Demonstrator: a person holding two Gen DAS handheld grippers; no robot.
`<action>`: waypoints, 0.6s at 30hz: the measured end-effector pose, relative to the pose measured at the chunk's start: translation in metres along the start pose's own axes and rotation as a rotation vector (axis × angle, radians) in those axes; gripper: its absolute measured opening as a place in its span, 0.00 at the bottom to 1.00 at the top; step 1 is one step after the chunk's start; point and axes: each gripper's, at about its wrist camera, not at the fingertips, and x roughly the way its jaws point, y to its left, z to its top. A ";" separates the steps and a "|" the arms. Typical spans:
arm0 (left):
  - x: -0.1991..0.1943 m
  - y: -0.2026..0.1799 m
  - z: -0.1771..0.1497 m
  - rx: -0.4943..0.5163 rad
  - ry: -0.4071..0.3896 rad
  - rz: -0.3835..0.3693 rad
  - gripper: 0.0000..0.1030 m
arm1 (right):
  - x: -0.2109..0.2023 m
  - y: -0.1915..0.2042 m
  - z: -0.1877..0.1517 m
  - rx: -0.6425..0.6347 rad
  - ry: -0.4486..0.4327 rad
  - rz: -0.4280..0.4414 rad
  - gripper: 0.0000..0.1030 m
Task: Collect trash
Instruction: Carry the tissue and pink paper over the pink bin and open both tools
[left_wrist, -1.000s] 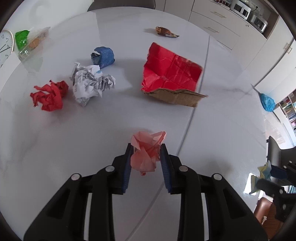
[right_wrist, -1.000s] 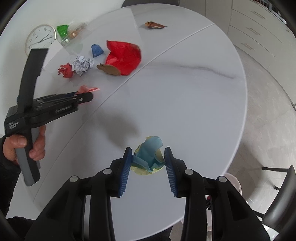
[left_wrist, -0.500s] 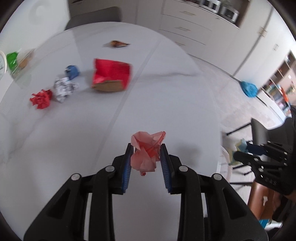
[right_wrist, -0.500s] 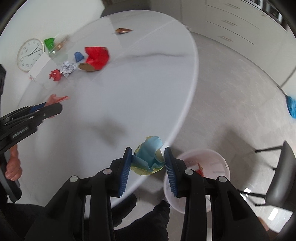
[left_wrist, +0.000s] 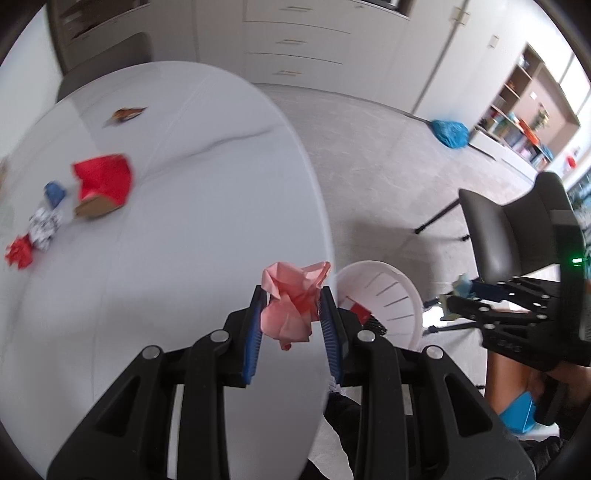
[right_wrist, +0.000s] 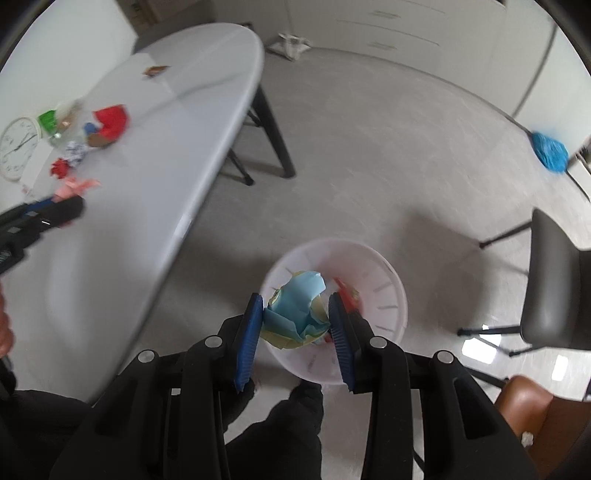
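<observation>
Both tongs grip crumpled paper, one over the bin, one at the worktop's edge.

The right tongs (right_wrist: 295, 314) clamp a blue-and-yellow paper wad (right_wrist: 297, 312) directly above the white bin (right_wrist: 384, 295) on the floor, which already holds some red scrap. The left tongs (left_wrist: 291, 310) pinch a pink paper ball (left_wrist: 291, 299) over the rim of the white worktop (left_wrist: 184, 258), the bin just beyond. Farther back on the worktop lie a red crumple (left_wrist: 18, 253), a printed paper ball (left_wrist: 44, 227), a blue wad (left_wrist: 55, 192), a red sheet on cardboard (left_wrist: 103, 181) and a brown wrapper (left_wrist: 125, 113).
</observation>
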 end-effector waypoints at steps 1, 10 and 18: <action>0.002 -0.006 0.002 0.012 0.002 -0.003 0.28 | 0.005 -0.004 -0.001 0.006 0.010 -0.005 0.39; 0.025 -0.058 0.010 0.088 0.064 -0.039 0.28 | 0.017 -0.046 -0.011 0.066 0.031 -0.036 0.82; 0.044 -0.097 0.013 0.155 0.121 -0.100 0.28 | 0.006 -0.086 -0.015 0.120 0.036 -0.062 0.88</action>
